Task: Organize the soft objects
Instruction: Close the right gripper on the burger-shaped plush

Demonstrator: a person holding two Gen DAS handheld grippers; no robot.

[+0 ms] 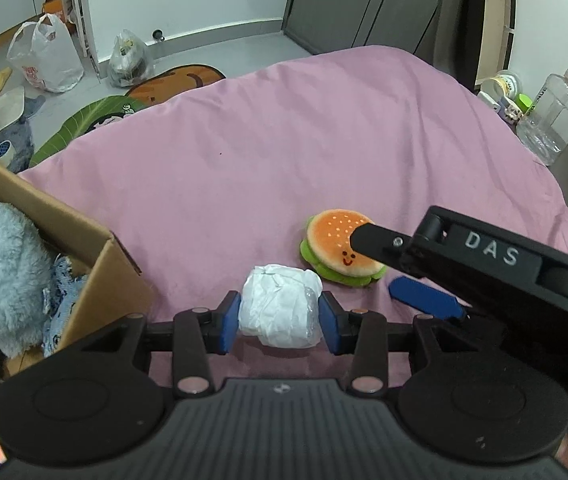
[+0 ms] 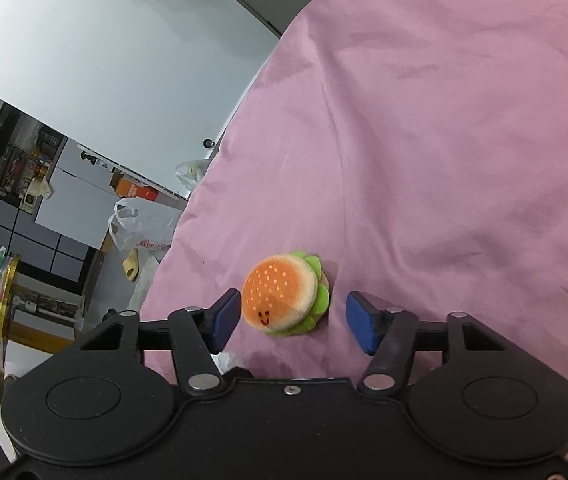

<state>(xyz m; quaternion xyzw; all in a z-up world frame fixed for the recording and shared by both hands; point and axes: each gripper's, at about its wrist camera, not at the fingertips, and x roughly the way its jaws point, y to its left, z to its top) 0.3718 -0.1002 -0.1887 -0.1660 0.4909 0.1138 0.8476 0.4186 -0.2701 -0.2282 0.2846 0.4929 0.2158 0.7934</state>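
At the left edge of the left wrist view stands an open cardboard box point(image 1: 96, 252) on the pink bedcover point(image 1: 284, 140), with a fluffy pale-blue plush point(image 1: 0, 272) and a scrap of blue patterned fabric point(image 1: 62, 304) inside it. Just right of the box, at the near edge of the cover, the left gripper point(image 1: 280, 316) is clamped on a crumpled white wrapped bundle point(image 1: 280, 308), both blue pads pressing its sides. A little farther and to the right lies a small burger plush point(image 1: 339, 248) with an orange bun, a smiling face and green felt lettuce, flat on the cover and close beside the bundle. The right gripper point(image 2: 291, 316) reaches in from the right; in its own view the burger plush point(image 2: 284, 296) sits between the spread blue pads, the left pad just beside the bun and the right pad clear of it, so the jaws are not gripping it. Far right, off the bed, stands a clear plastic bottle point(image 1: 555, 112).
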